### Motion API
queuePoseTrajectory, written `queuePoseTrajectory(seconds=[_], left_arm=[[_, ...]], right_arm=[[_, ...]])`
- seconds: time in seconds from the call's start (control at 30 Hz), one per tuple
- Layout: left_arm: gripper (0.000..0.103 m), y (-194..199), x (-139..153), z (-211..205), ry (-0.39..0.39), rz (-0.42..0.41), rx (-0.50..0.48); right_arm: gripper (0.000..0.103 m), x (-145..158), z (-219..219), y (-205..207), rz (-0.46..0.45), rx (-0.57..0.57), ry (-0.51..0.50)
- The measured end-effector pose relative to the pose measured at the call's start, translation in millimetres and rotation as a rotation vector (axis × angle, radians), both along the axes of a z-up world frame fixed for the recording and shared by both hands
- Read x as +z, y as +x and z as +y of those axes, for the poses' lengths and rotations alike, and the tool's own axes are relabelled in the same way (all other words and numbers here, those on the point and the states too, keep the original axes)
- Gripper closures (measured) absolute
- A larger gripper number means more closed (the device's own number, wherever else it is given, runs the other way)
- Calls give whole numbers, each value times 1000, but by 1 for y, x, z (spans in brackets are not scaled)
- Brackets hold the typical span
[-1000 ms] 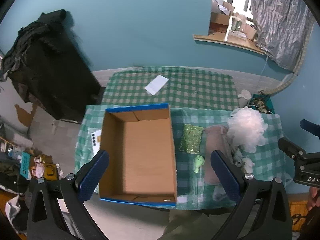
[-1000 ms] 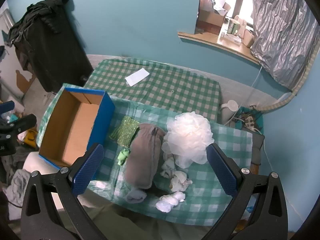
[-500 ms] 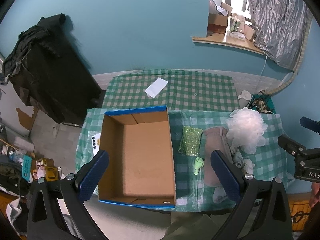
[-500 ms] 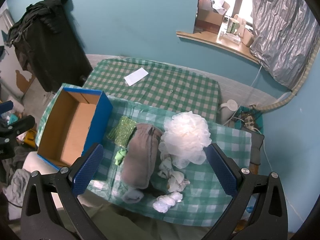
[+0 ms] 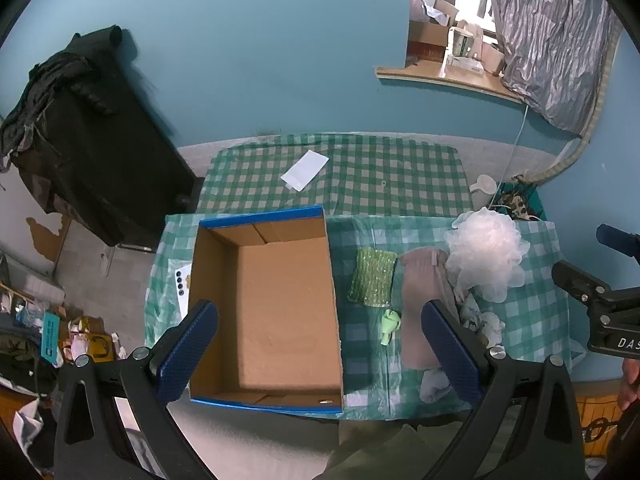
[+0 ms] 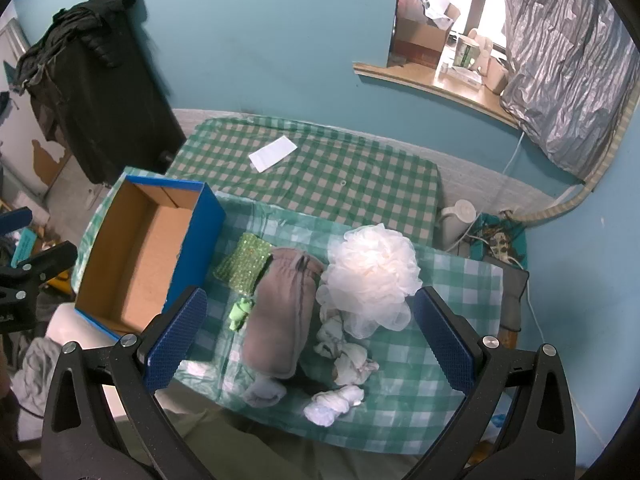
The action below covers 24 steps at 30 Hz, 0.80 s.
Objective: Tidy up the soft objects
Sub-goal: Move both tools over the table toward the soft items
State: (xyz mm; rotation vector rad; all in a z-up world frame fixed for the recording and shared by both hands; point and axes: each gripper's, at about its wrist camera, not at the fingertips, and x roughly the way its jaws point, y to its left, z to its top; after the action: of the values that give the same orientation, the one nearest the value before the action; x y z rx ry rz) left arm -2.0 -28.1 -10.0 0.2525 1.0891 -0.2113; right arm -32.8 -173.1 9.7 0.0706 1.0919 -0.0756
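A table (image 6: 452, 356) draped in a glossy green-and-white checked cloth carries everything. At its left edge sits an open cardboard box (image 5: 276, 304), rectangular, plain brown inside with blue outer walls (image 6: 200, 236) and nothing in it that shows. Just right of the box lies a flat green scrubbing pad (image 5: 373, 277) with a glittery, ribbed surface; near its front edge rests a small crumpled pale-green scrap (image 5: 390, 325). Beside the pad, touching it along one side, stretches a long grey-brown fabric pouch (image 6: 286, 312), soft and rounded, gathered at its far end. A fluffy white mesh bath puff (image 6: 372, 274) bulges against the pouch's far right side. In front of the puff, toward the table's near edge, lie several wadded white socks (image 6: 352, 360), one rolled bundle (image 6: 334, 402) closest to the edge, and a pale grey sock (image 6: 264, 392) pokes out from under the pouch. On the far half of the table lies a flat white paper card (image 5: 305, 170).

The left gripper (image 5: 318, 354) hangs above the box with its blue, dimpled pads wide apart, holding nothing. The right gripper (image 6: 310, 340) hovers over the pouch and socks, also spread wide and empty.
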Motion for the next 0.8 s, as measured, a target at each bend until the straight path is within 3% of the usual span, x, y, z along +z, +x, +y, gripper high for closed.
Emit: queuePoseTrajectory(seconds=[0.8], left_arm=[[1,2,-6,-1,-19,12,-3]], right_arm=[[1,-1,-2,4,3,3,3]])
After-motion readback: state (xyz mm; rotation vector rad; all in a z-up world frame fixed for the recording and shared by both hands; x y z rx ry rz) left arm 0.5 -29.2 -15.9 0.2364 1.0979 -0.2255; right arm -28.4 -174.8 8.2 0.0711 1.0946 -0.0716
